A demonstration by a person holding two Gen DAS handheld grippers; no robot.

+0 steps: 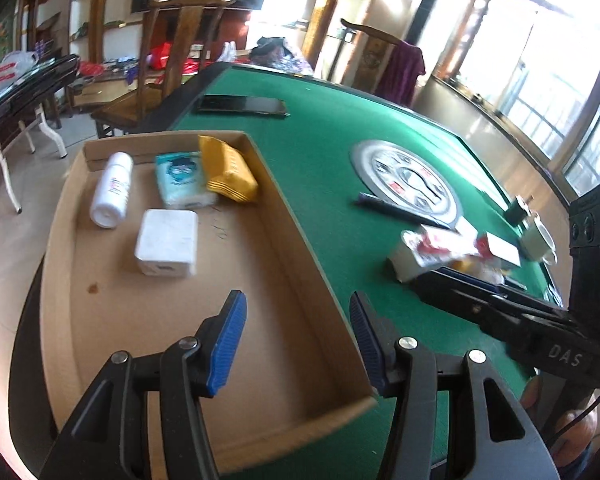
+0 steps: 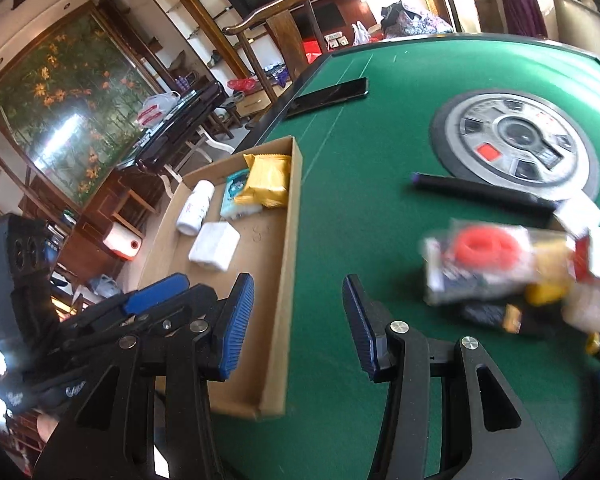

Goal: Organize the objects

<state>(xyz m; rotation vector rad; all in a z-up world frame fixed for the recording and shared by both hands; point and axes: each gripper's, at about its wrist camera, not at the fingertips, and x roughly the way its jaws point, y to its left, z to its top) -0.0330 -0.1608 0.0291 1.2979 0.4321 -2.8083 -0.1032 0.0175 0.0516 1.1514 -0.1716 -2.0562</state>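
We hold our left gripper [image 1: 298, 344] with its blue-padded fingers [image 1: 228, 344] spread wide and nothing between them; the near right wall of the cardboard tray [image 1: 324, 280] runs up through the gap, so one finger hangs over the tray floor and the other over the green table [image 1: 320, 128]. Ahead of the left finger, inside the tray, lie a white box [image 1: 167, 243], a white bottle [image 1: 112, 190] on its side, a teal tissue pack [image 1: 182, 178] and a yellow packet [image 1: 228, 170] leaning on the tissue pack. Our right gripper [image 2: 298, 324] is likewise parted and empty, its left finger over the tray's near corner and its right finger over bare felt. Ahead and to the right of that right finger sits a blurred heap of loose items, topped by a clear packet with red rings [image 2: 484, 254]; we cannot tell the rest apart. Beyond the heap a dark pen [image 2: 480, 192] lies along the edge of the round centre panel [image 2: 516, 140], and farther ahead of both grippers a black phone [image 1: 242, 105] rests near the table's far edge.
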